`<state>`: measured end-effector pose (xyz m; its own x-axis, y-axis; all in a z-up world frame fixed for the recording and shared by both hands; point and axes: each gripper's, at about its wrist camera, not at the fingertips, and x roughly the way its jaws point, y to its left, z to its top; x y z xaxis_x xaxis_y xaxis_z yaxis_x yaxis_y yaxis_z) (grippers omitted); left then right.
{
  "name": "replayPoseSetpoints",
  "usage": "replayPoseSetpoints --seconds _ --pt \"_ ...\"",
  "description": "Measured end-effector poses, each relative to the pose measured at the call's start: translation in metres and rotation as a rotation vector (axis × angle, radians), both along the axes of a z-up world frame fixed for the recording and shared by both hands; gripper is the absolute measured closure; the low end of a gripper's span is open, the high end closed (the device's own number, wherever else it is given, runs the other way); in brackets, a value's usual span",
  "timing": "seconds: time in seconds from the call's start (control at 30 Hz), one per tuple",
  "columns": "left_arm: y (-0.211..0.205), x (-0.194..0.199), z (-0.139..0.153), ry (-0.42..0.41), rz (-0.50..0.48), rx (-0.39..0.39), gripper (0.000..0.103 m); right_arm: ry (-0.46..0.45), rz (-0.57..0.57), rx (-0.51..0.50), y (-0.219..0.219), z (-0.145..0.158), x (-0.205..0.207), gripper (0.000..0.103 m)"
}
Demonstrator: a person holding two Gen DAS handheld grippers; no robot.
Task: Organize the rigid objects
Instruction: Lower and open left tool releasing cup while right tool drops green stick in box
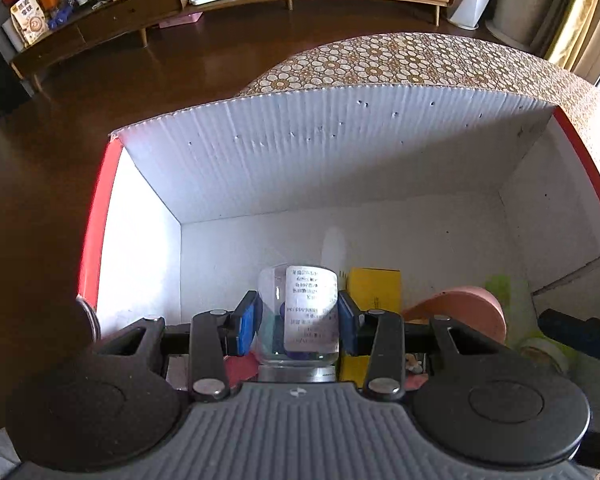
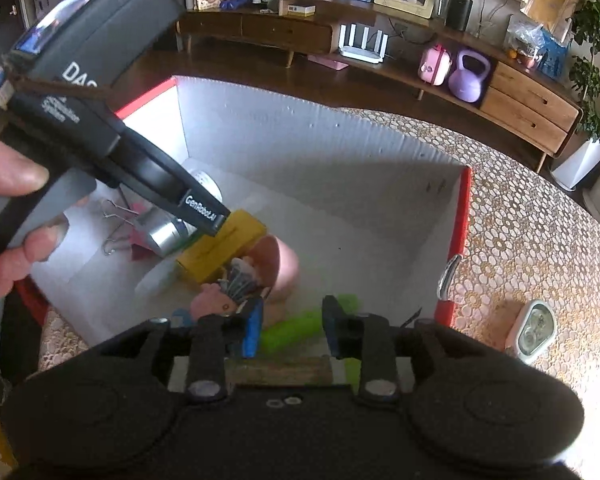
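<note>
Left gripper (image 1: 298, 316) clamps clear bottle (image 1: 298, 312), long axis pointing forward, into box (image 1: 300, 160).

- I see a dark brown glossy floor (image 1: 100, 80) stretching away to the long wooden sideboard (image 2: 380, 40) by the far wall.
- On the sideboard's lower shelf a white router (image 2: 363, 45) stands, with a pink case (image 2: 434, 65) and a purple kettlebell (image 2: 471, 77) to its right.
- Right of the kettlebell, the sideboard has two drawers (image 2: 528, 110).
- Past the drawer end, a leafy plant stands in a white pot (image 2: 582, 162).
- Golden curtains (image 1: 576, 12) hang beyond the pot, catching daylight.
</note>
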<state>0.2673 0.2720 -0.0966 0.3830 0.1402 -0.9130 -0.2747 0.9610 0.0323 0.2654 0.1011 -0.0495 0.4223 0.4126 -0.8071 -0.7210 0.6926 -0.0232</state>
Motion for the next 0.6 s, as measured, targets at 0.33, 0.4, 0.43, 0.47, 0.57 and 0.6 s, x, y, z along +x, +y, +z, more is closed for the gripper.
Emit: replayPoseSetpoints --seconds 0.33,0.4,0.43,0.47,0.57,0.6 --pt "-0.009 -0.02 0.014 -0.039 0.02 0.025 0.06 -0.005 -0.02 0.065 -0.02 0.019 -0.01 0.052" --pt "-0.011 -0.025 0.02 -0.061 0.021 0.022 0.053 -0.007 -0.019 0.08 -0.024 0.024 -0.012 0.052" --pt "-0.013 -0.027 0.024 -0.074 0.022 0.027 0.05 -0.008 -0.021 0.086 -0.026 0.026 -0.014 0.051" --pt "-0.015 -0.03 0.028 -0.087 0.022 0.032 0.049 -0.009 -0.022 0.093 -0.028 0.029 -0.016 0.049" --pt "-0.022 -0.037 0.04 -0.115 0.019 0.034 0.049 -0.021 -0.021 0.115 -0.035 0.036 -0.022 0.044" --pt "-0.025 -0.04 0.043 -0.122 0.016 0.035 0.049 -0.024 -0.022 0.124 -0.038 0.039 -0.023 0.044"
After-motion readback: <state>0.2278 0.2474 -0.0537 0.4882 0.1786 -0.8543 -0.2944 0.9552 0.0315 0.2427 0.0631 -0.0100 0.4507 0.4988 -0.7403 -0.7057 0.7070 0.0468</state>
